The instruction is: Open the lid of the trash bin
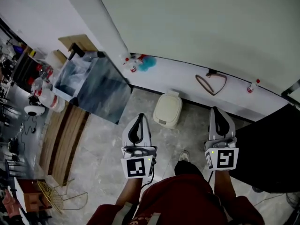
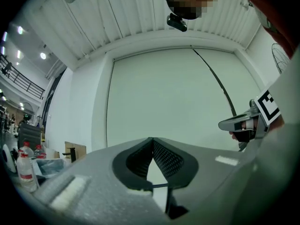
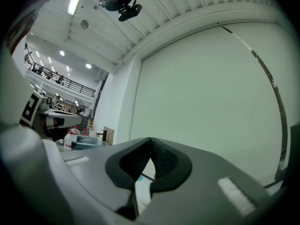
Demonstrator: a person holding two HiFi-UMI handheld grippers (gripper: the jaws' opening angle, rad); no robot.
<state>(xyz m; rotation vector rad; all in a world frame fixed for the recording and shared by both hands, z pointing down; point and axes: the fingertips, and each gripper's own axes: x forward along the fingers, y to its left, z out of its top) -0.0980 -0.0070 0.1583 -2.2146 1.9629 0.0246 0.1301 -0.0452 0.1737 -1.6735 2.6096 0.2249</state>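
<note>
From the head view, your left claw (image 1: 139, 117) and right claw (image 1: 220, 110) are held out side by side over the pale stone floor (image 1: 103, 139), both pointing toward the wall (image 1: 197, 22). The trash bin (image 1: 167, 109) (small and cream-coloured) stands on the floor against the foot of that wall, between the two claws and ahead of them, nearer your left one. Its lid (image 1: 168, 105) is down, and neither claw touches it. A loop of dark cable (image 1: 211, 83) lies along the white strip at the wall's base, to the right of the bin. In the left gripper view, the left claw (image 2: 151, 140) is pressed together, its dark tips meeting with nothing between them and only plain wall beyond. Your right claw (image 2: 225, 123) shows at the right edge, and some bottles (image 2: 26, 170) stand at the far left. In the right gripper view, the right claw (image 3: 150, 140) is likewise pressed together and empty, facing the same bare wall, with your left claw (image 3: 75, 118) at the left edge (the bin does not show in either gripper view).
</note>
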